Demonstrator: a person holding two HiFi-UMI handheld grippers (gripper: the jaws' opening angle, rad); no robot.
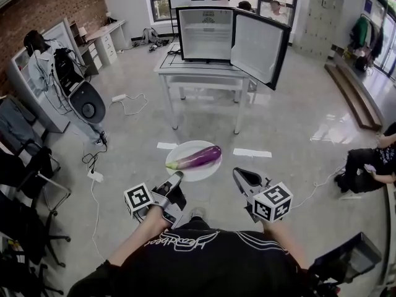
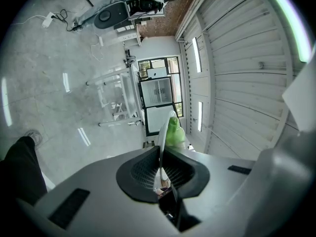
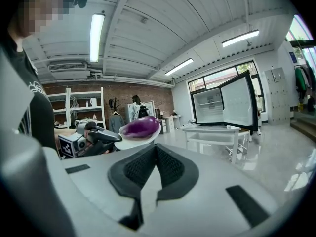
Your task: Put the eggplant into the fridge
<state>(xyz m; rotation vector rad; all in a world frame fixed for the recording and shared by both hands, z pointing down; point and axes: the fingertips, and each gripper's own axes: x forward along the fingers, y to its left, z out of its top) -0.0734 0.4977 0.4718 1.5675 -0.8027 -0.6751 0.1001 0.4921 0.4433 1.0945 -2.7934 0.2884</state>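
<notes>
A purple eggplant [image 1: 198,158] with a green stem lies on a white plate [image 1: 210,169] held in the air above the floor. My left gripper [image 1: 176,178] is shut on the plate's near rim. In the left gripper view the plate [image 2: 162,142] runs edge-on between the pads, with the green stem [image 2: 174,132] behind it. My right gripper [image 1: 240,173] hovers just right of the plate, shut and holding nothing. The right gripper view shows the eggplant [image 3: 140,126] at its left. The fridge [image 1: 204,33] stands on a white table [image 1: 201,73] ahead, its door [image 1: 260,45] swung open to the right.
Cables and a power strip [image 1: 96,175] lie on the floor at left, near office chairs [image 1: 25,184] and a clothes rack [image 1: 43,67]. A person [image 1: 371,166] sits on the floor at right. White tape marks [image 1: 252,153] lie in front of the table.
</notes>
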